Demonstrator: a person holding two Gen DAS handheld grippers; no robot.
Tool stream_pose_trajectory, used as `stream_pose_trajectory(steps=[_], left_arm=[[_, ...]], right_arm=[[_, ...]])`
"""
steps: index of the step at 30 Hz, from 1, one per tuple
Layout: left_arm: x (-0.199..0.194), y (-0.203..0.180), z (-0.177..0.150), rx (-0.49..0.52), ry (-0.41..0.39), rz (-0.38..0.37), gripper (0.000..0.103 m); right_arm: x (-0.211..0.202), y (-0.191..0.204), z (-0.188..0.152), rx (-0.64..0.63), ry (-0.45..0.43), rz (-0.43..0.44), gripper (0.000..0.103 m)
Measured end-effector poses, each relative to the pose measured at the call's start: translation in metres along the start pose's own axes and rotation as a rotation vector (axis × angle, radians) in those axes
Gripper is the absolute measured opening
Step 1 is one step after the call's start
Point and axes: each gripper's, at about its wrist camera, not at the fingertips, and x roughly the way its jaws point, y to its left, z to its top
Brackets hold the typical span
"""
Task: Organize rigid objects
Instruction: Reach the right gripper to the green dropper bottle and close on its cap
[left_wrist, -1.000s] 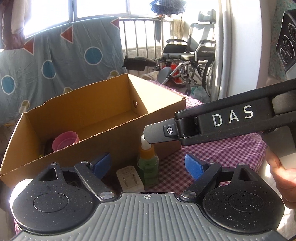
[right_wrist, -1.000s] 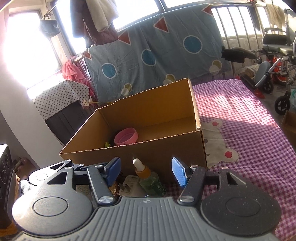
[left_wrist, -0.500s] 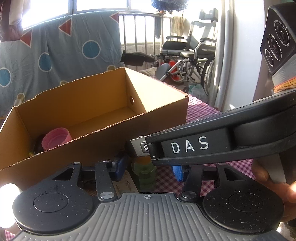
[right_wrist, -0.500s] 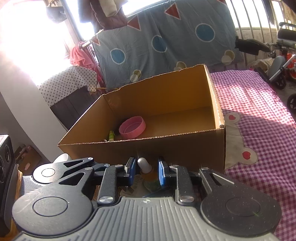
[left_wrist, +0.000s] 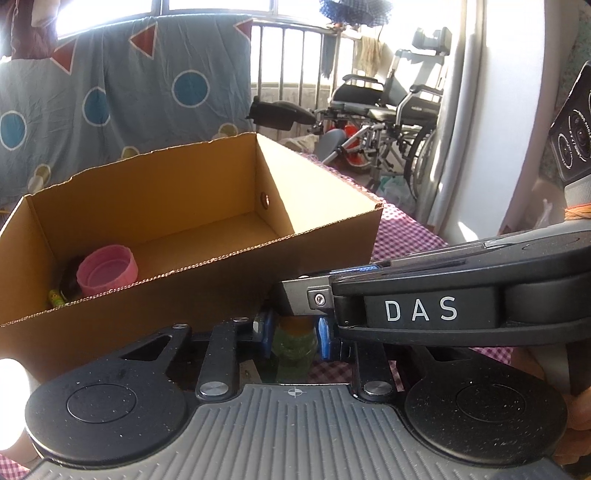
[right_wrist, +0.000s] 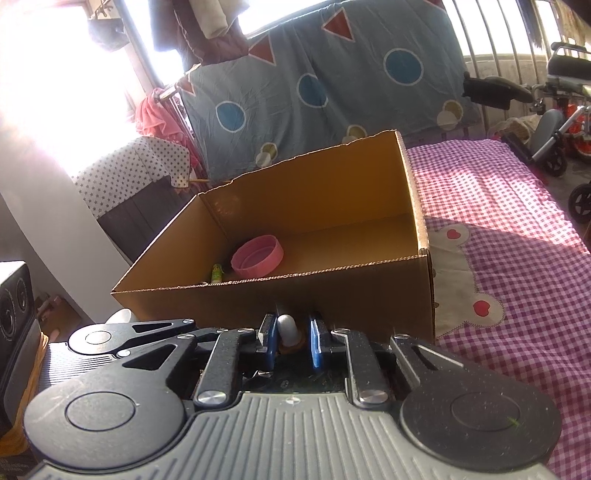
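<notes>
A green dropper bottle (left_wrist: 294, 345) with an orange collar and a white rubber bulb (right_wrist: 287, 329) stands in front of the cardboard box (left_wrist: 192, 280). My left gripper (left_wrist: 293, 334) is shut on the bottle's green body. My right gripper (right_wrist: 290, 338) is shut on its bulb and neck; its black arm marked DAS (left_wrist: 421, 308) crosses the left wrist view above the bottle. In the box (right_wrist: 280, 295) lie a pink lid (left_wrist: 107, 267), also in the right wrist view (right_wrist: 257, 255), and a small green-yellow item (right_wrist: 217, 272).
A white plug adapter (left_wrist: 249, 370) lies just left of the bottle, mostly hidden. The pink checked cloth (right_wrist: 509, 236) covers the surface to the right of the box. A wheelchair (left_wrist: 388, 122) stands behind, a blue spotted blanket (right_wrist: 325, 85) hangs at the back.
Both grippers went from open around the bottle to shut on it. The left one closed on the body, the right one on the bulb. Both cameras have come closer to the box.
</notes>
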Motion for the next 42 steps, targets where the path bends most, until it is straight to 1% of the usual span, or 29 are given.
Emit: stream_pose_trajectory(steps=[9, 10, 13, 15, 20, 24, 28, 30, 33, 38, 42], left_arm=[[0.001, -0.011, 0.000, -0.045, 0.011, -0.067, 0.021], [0.001, -0.012, 0.000, -0.051, 0.013, -0.077, 0.021], [0.002, -0.016, 0.000, -0.065, 0.015, -0.102, 0.021], [0.002, -0.019, -0.002, -0.061, 0.011, -0.105, 0.021], [0.001, -0.022, -0.003, -0.051, 0.002, -0.097, 0.022], [0.000, -0.024, -0.008, -0.022, -0.010, -0.068, 0.031], [0.005, -0.026, -0.011, -0.003, -0.003, -0.053, 0.036], [0.010, -0.027, -0.011, 0.010, 0.009, -0.047, 0.037], [0.017, -0.029, -0.013, 0.028, 0.027, -0.038, 0.038], [0.023, -0.028, -0.020, 0.025, 0.059, -0.030, 0.038], [0.022, -0.030, -0.024, 0.048, 0.050, -0.018, 0.033]], right_arm=[[-0.021, -0.007, -0.005, -0.003, -0.006, -0.033, 0.015], [-0.023, -0.008, -0.006, -0.001, -0.008, -0.033, 0.012], [-0.030, -0.012, -0.008, 0.005, -0.008, -0.051, 0.012], [-0.033, -0.016, -0.010, 0.012, -0.011, -0.052, 0.012], [-0.035, -0.021, -0.011, 0.028, -0.016, -0.036, 0.011], [-0.033, -0.024, -0.010, 0.033, -0.015, -0.029, 0.011], [-0.032, -0.027, -0.008, 0.042, -0.008, -0.024, 0.011], [-0.032, -0.028, -0.007, 0.042, -0.005, -0.025, 0.011], [-0.031, -0.028, -0.006, 0.037, 0.000, -0.024, 0.011], [-0.029, -0.026, -0.005, 0.026, 0.008, -0.007, 0.013], [-0.028, -0.022, -0.005, -0.001, 0.014, 0.003, 0.013]])
